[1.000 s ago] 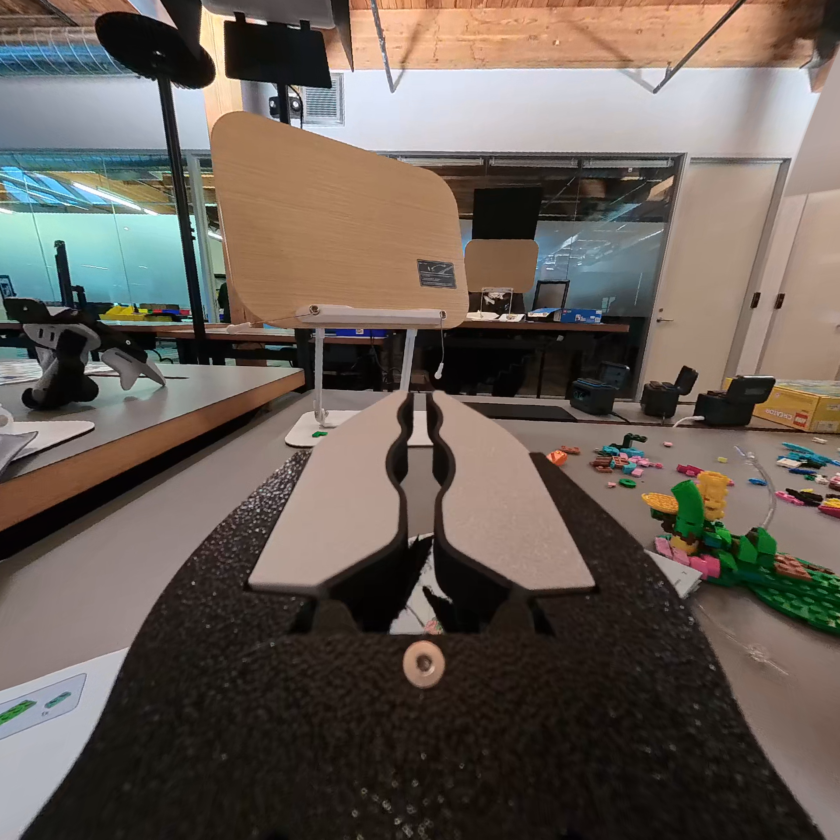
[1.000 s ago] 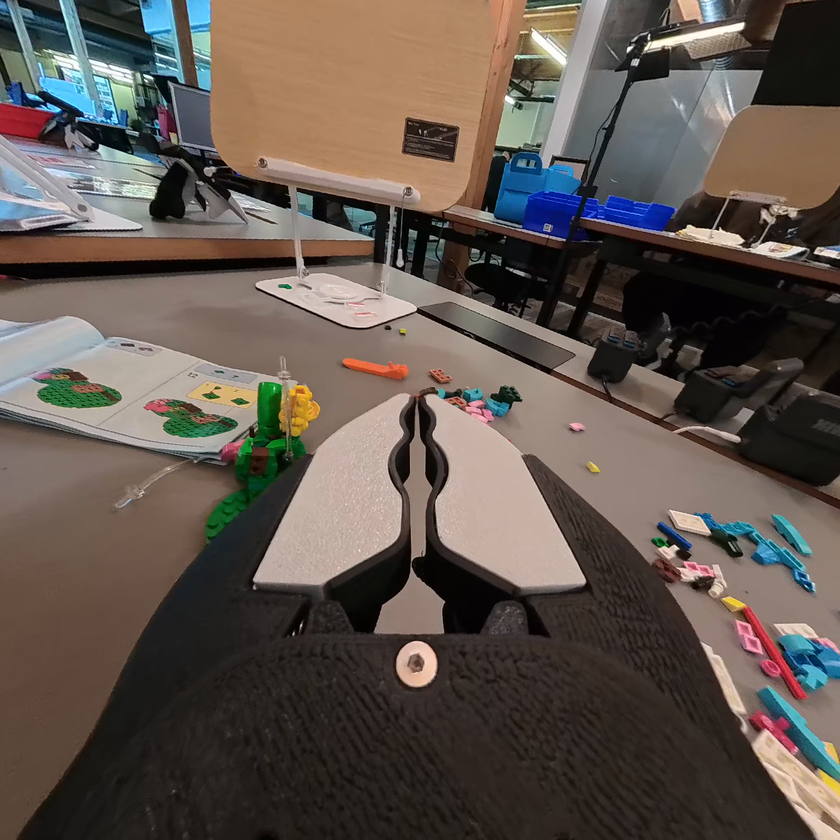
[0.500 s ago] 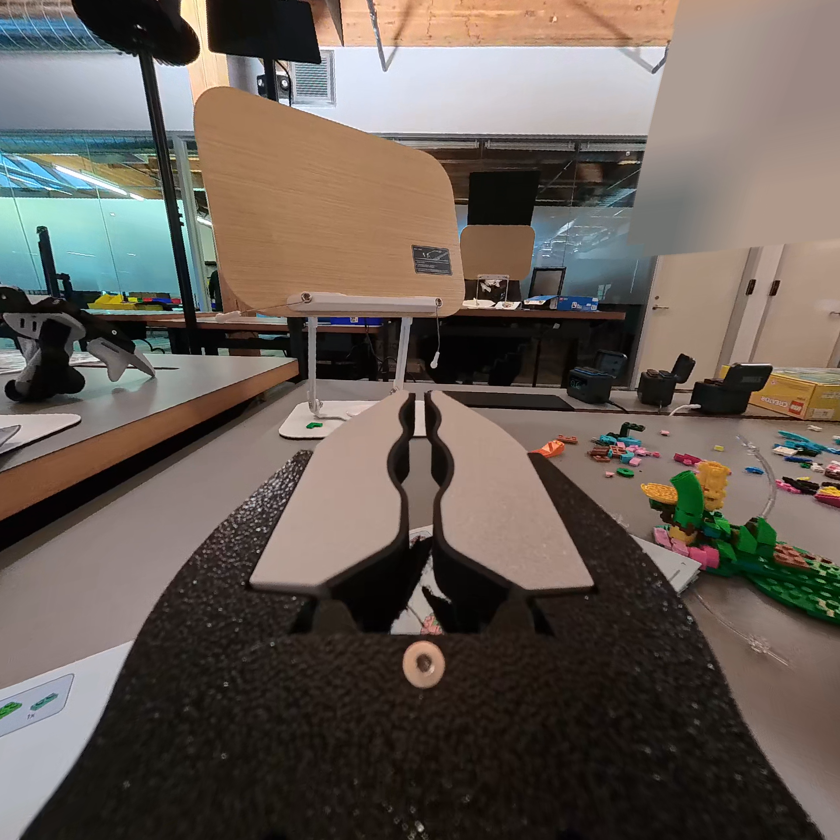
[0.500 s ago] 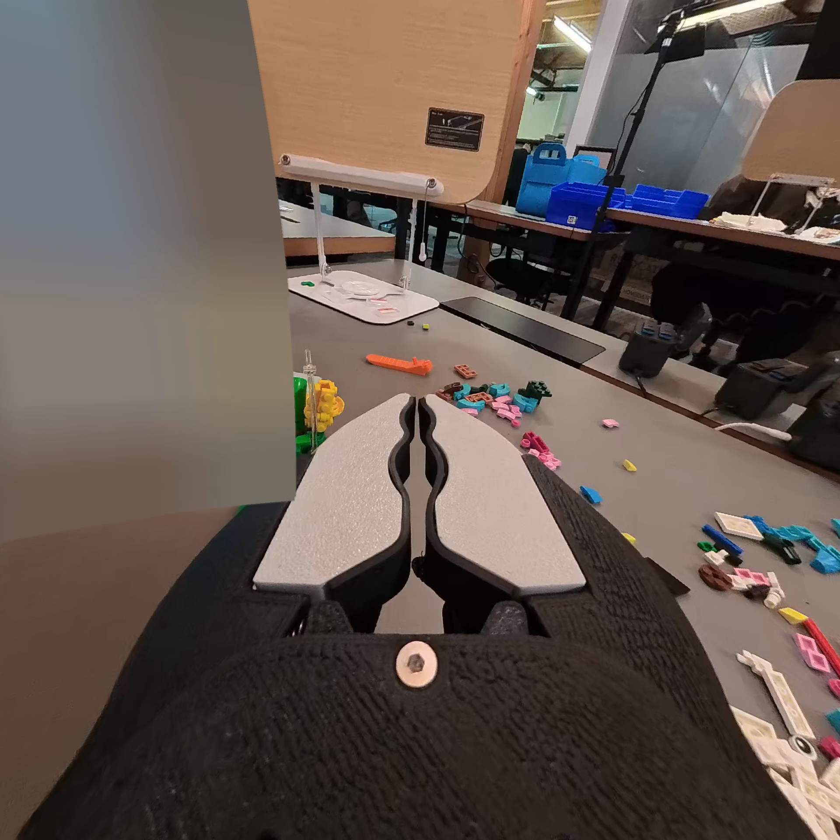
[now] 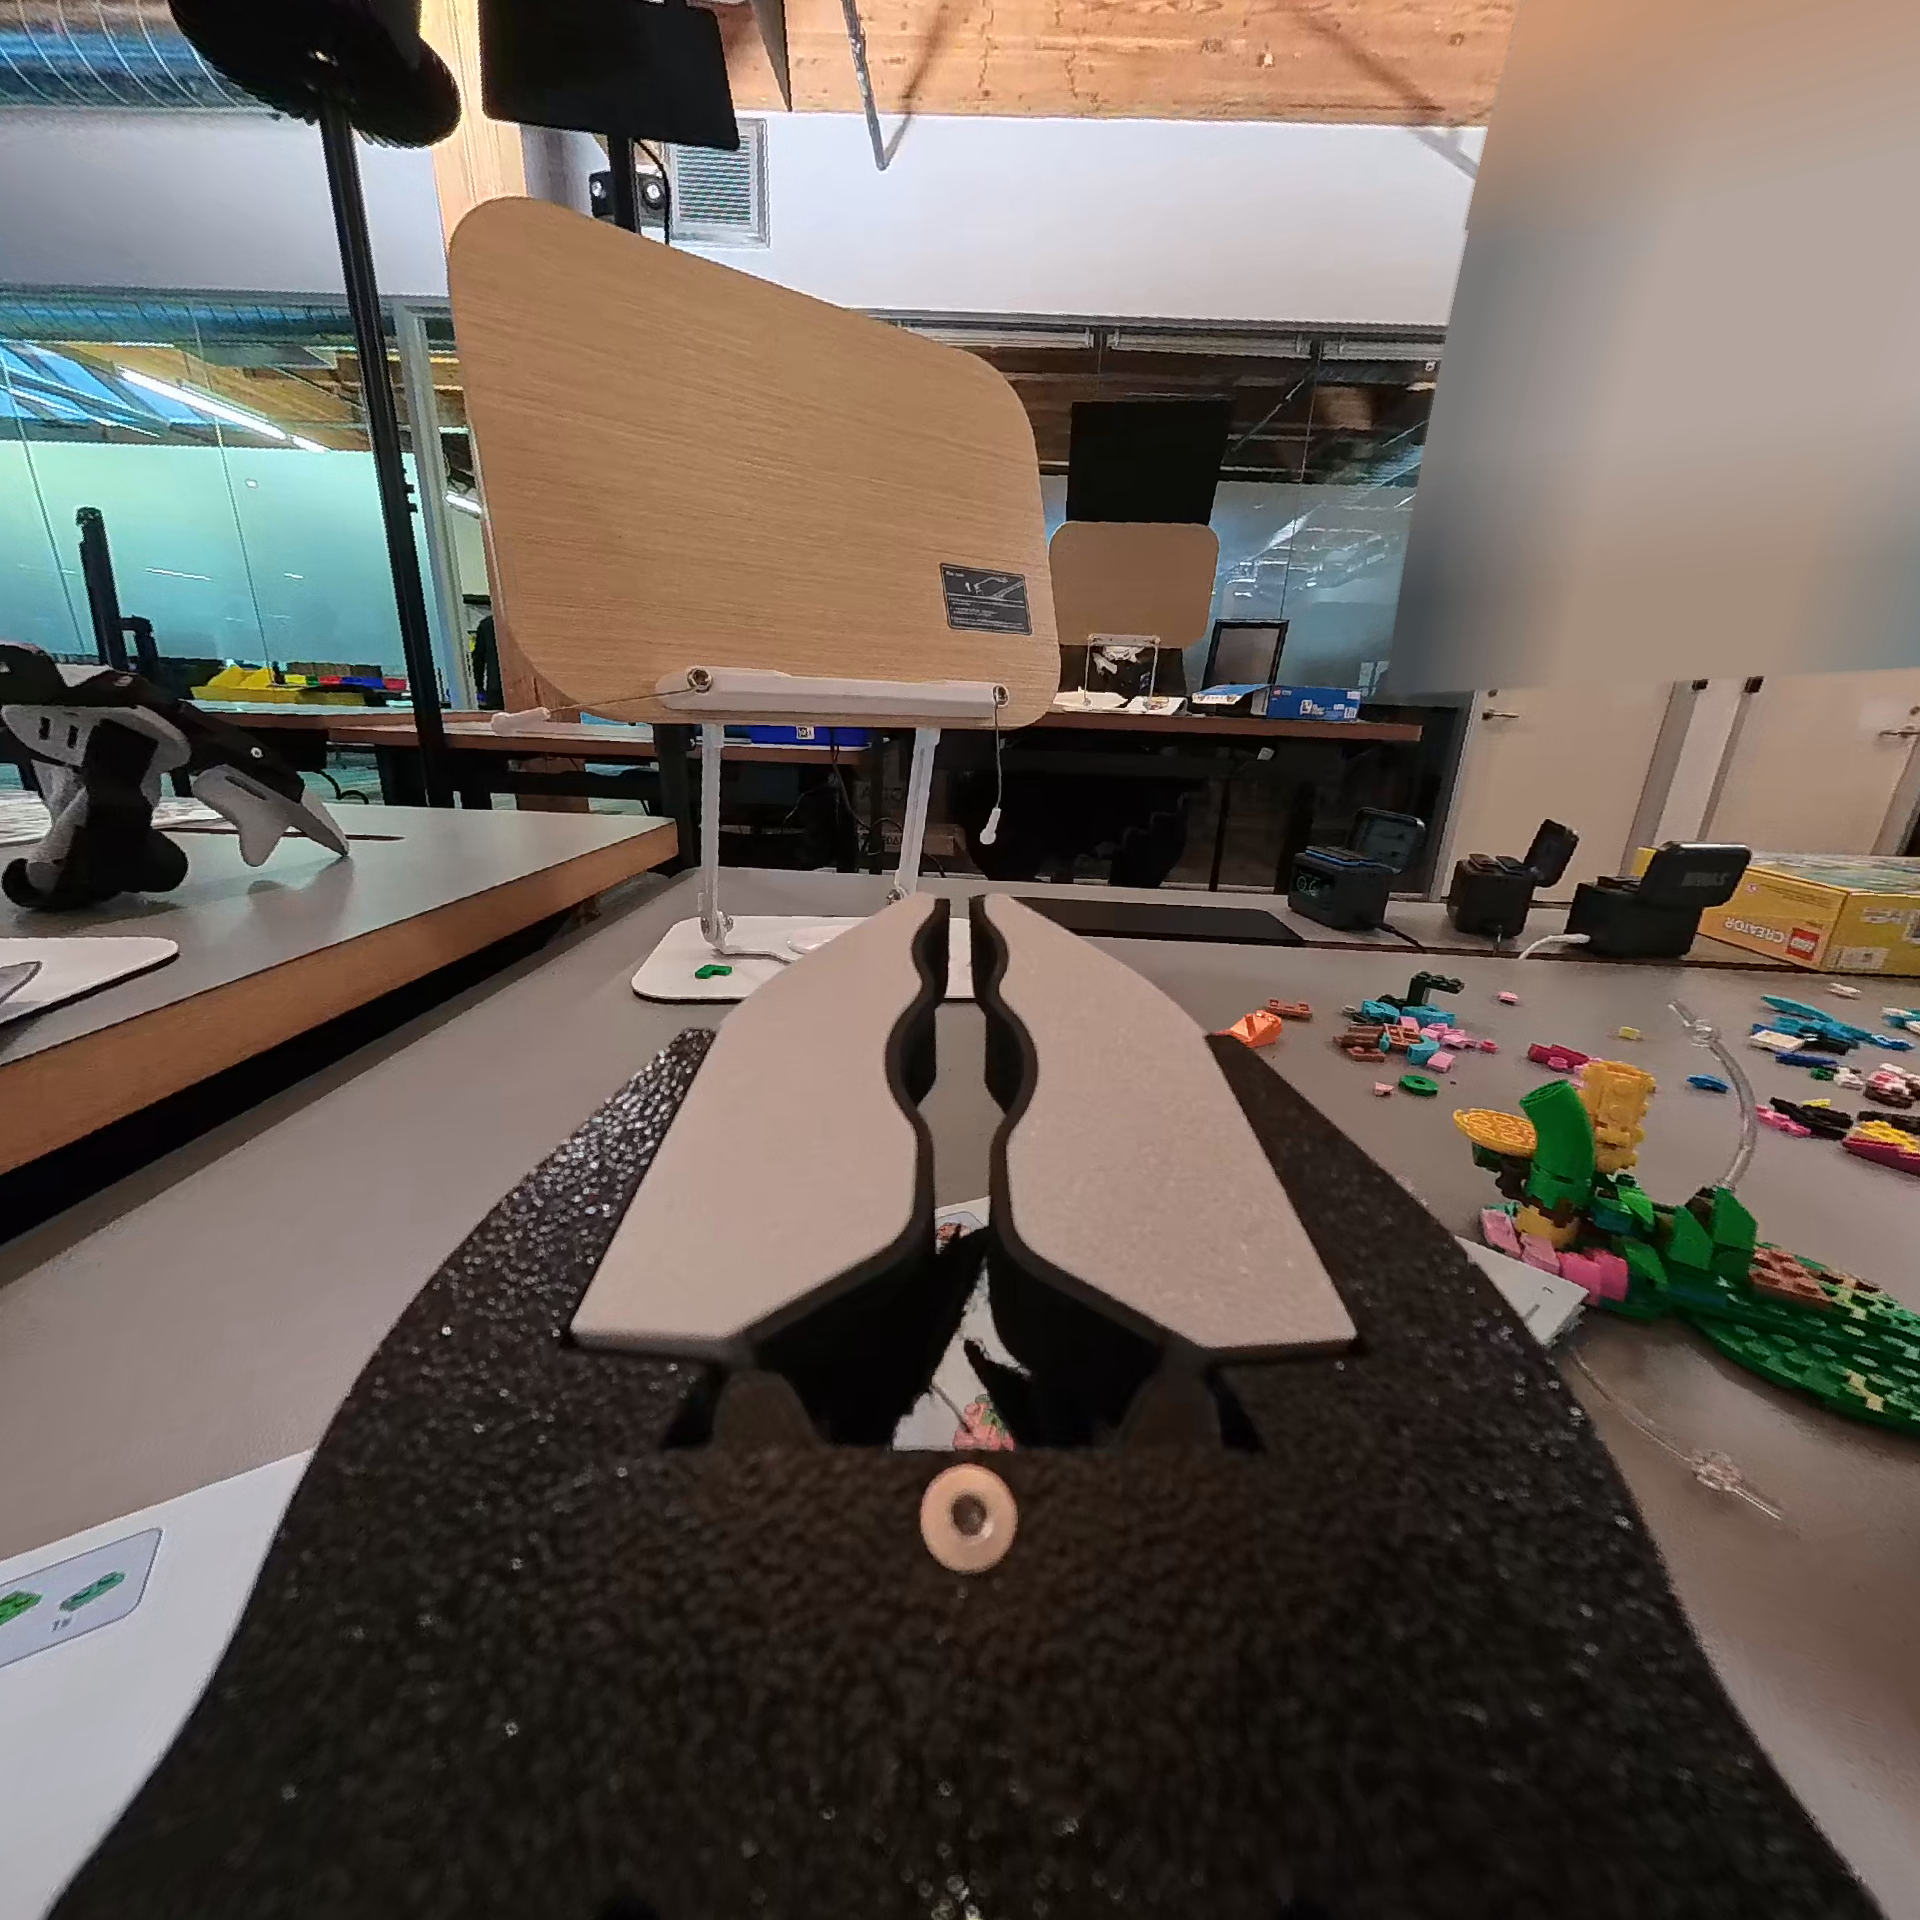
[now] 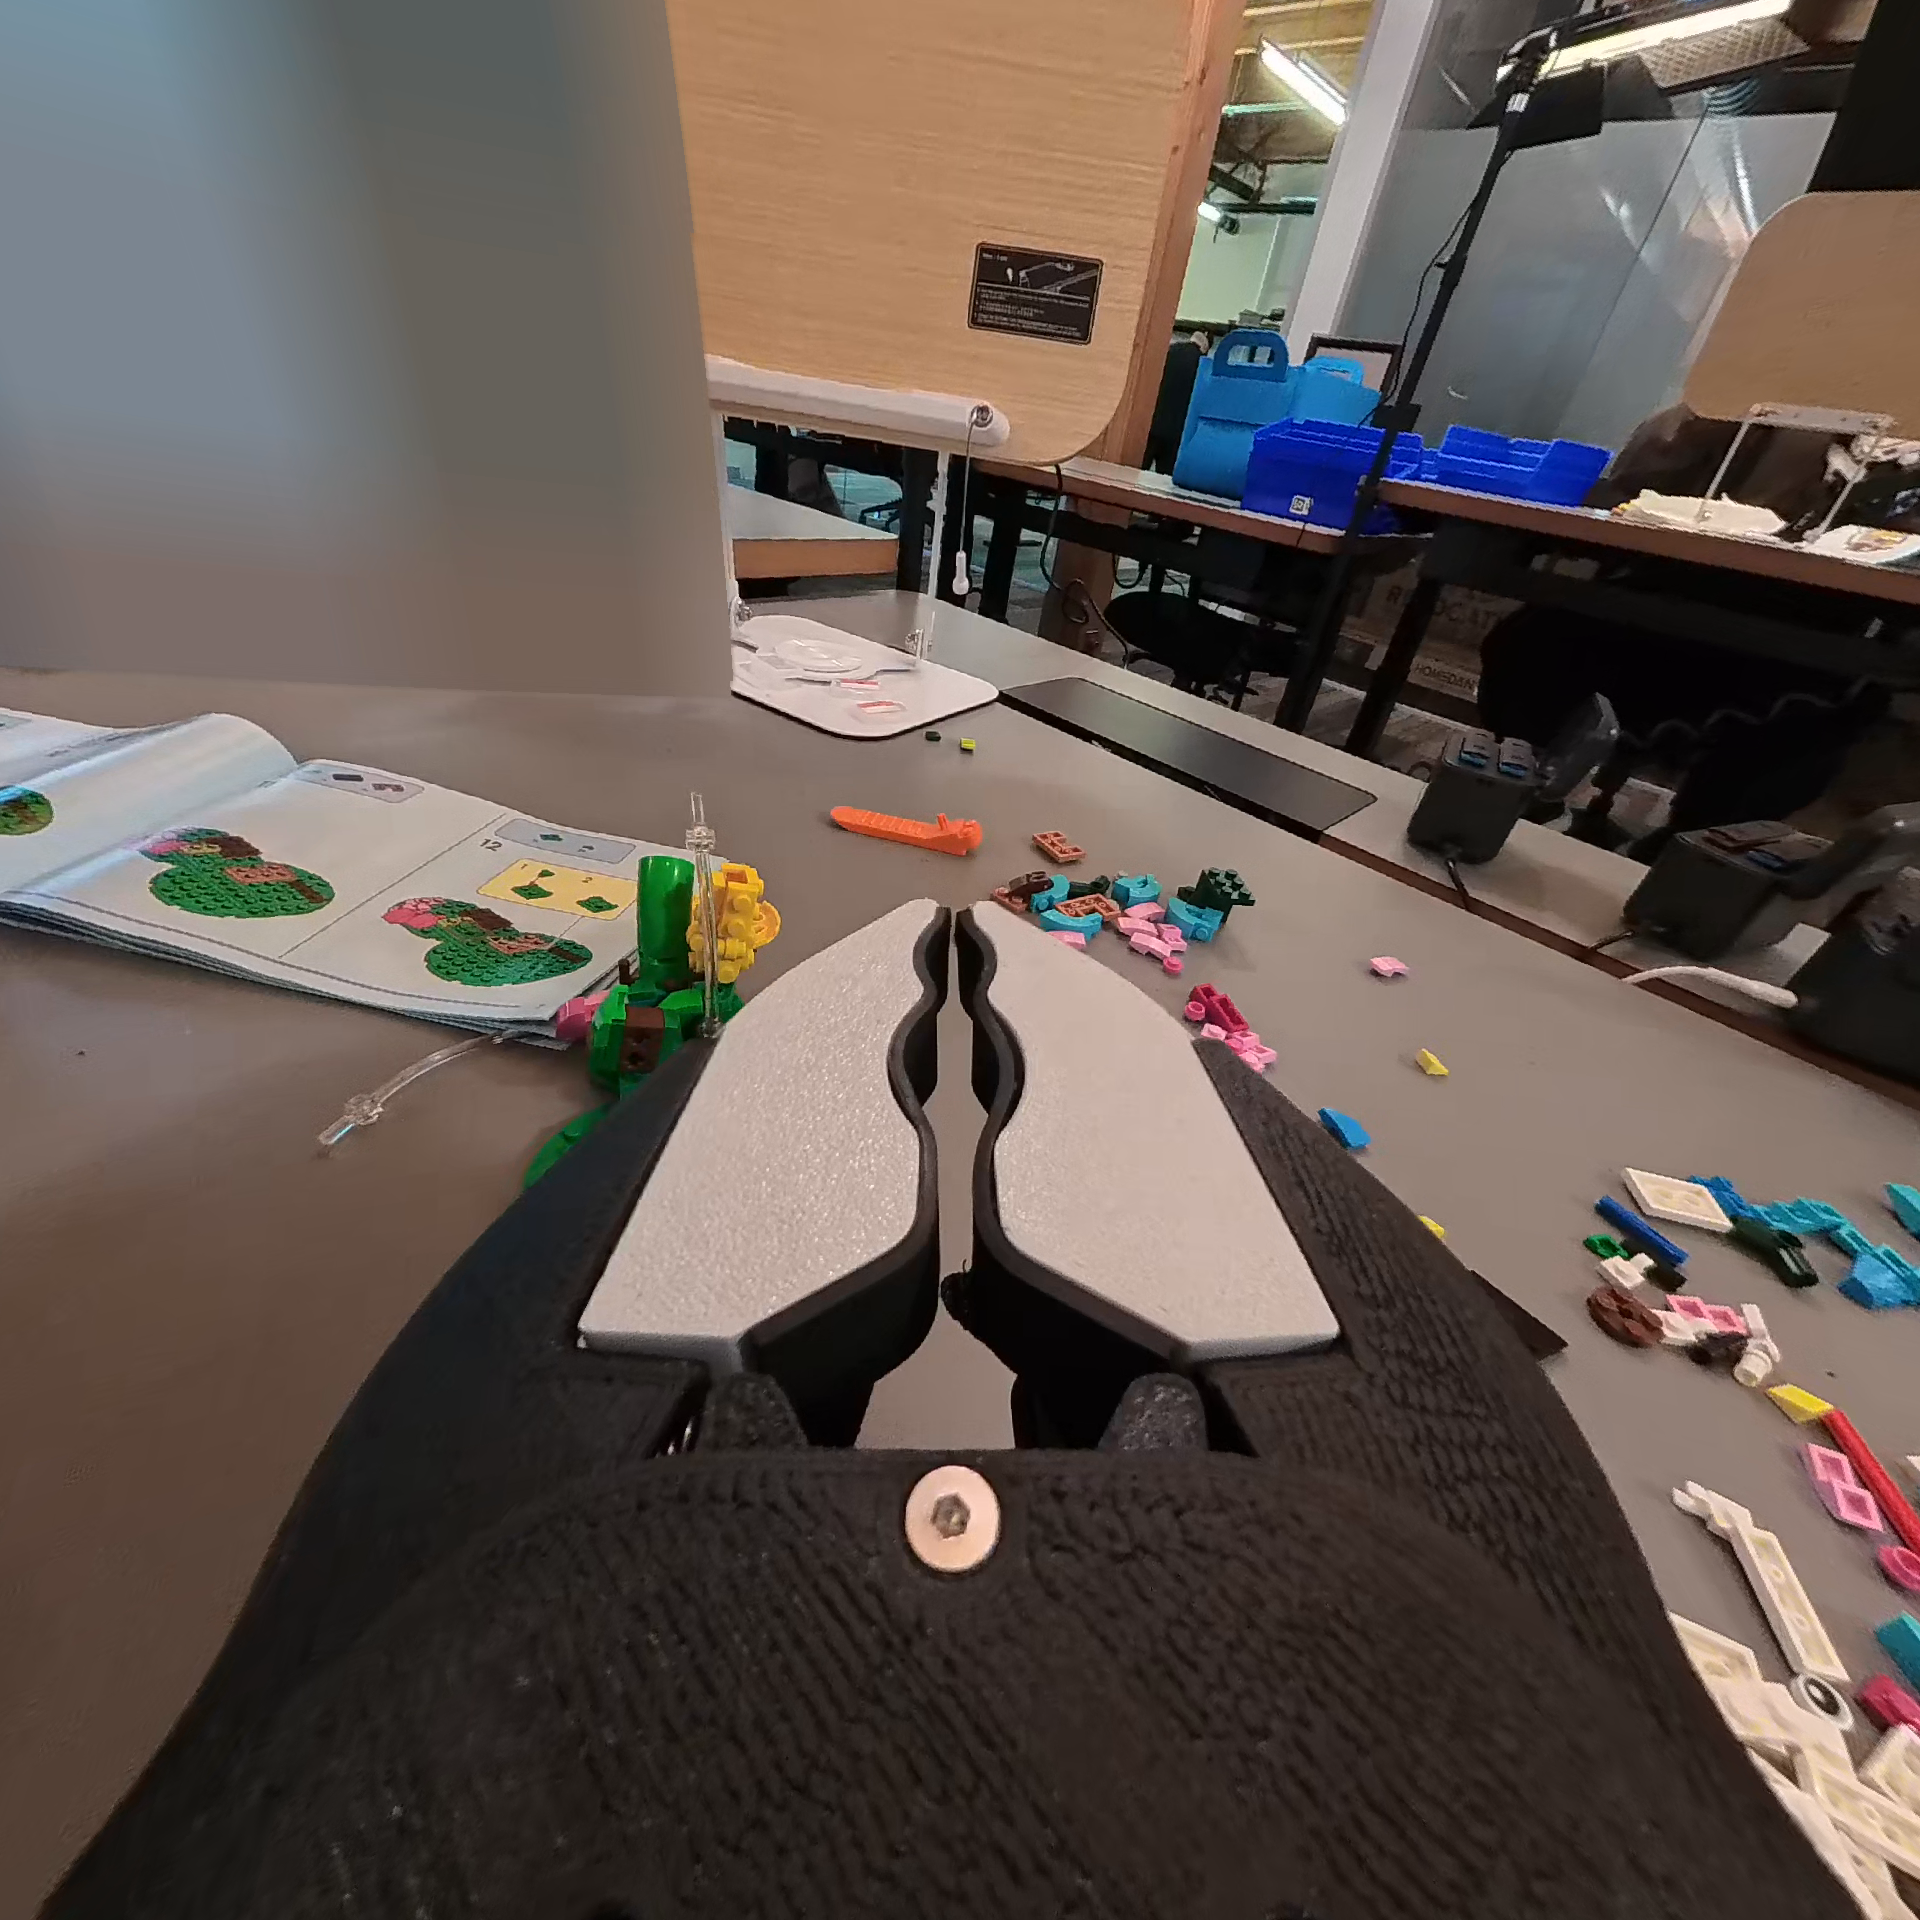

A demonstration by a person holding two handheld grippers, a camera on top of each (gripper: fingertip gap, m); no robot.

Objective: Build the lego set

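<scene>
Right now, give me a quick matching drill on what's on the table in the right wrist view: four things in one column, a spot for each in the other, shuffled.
Things
1. orange tool
2. open booklet
3. green brick model
4. white pieces

Places
A. just left of the right gripper fingertips
B. far left of the table
C. lower right corner
D. ahead of the fingertips, slightly left

Pairs: 1-D, 2-B, 3-A, 4-C
</scene>
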